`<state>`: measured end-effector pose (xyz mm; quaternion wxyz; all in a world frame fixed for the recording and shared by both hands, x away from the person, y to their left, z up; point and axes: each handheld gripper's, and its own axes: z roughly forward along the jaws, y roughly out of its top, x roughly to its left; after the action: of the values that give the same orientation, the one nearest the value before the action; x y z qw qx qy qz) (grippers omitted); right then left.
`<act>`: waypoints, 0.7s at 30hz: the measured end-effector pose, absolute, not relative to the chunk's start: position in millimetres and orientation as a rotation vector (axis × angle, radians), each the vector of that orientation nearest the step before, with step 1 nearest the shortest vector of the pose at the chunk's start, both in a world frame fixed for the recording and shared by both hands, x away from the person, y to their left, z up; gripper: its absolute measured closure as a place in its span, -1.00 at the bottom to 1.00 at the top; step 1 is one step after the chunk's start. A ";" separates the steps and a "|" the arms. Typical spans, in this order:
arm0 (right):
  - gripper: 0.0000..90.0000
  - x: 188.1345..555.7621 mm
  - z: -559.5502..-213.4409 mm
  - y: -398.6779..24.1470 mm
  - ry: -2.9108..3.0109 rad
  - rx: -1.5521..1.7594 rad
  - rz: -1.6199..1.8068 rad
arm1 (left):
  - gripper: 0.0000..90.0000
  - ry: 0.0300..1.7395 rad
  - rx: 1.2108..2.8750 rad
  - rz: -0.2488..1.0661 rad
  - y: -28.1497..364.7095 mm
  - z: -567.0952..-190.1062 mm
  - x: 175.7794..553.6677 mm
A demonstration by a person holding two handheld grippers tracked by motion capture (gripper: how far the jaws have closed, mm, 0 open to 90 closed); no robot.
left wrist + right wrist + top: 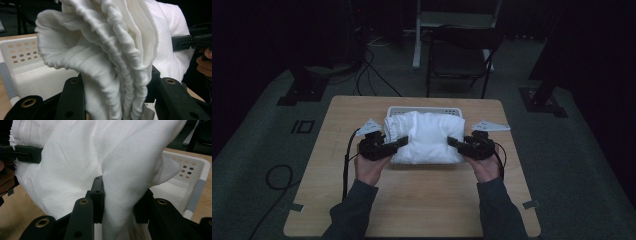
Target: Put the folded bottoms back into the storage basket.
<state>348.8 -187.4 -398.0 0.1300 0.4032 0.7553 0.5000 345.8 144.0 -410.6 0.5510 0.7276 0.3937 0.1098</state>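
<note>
Table: light wood, w/ a white basket near its far edge; perforated wall shows in left gripper view & right gripper view.

Cloth: big white bundle, bunched up, sitting over the basket & covering most of it; only the far rim shows in high view. Held from both sides, front part hangs toward the person. In left gripper view the cloth shows a gathered, ruffled hem; in right gripper view it is smoother, w/ one thick fold.

Left gripper: at cloth's left side, jaws clenched on the gathered hem, fabric squeezed btwn them. Left hand below it.

Right gripper: at cloth's right side, jaws clamped on the thick fold, fabric pinched btwn them. Right hand below it. Each gripper view also shows the other gripper's jaw tip biting the cloth farther off.

Behind table: dark chair, cables on floor.
</note>
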 end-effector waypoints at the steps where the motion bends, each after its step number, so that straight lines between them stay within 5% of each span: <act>1: 0.50 350.0 -397.9 -187.2 2.194 1.175 1.451 | 0.29 0.931 1.723 0.263 143.8 -410.5 347.4; 21: 0.50 374.9 -392.8 -184.6 2.162 1.205 1.445 | 0.29 0.959 1.703 0.270 142.4 -407.4 374.6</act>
<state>374.9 -184.6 -392.8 0.1375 0.4166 0.7471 0.4994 374.6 142.4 -407.4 0.5515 0.7201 0.4054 0.1142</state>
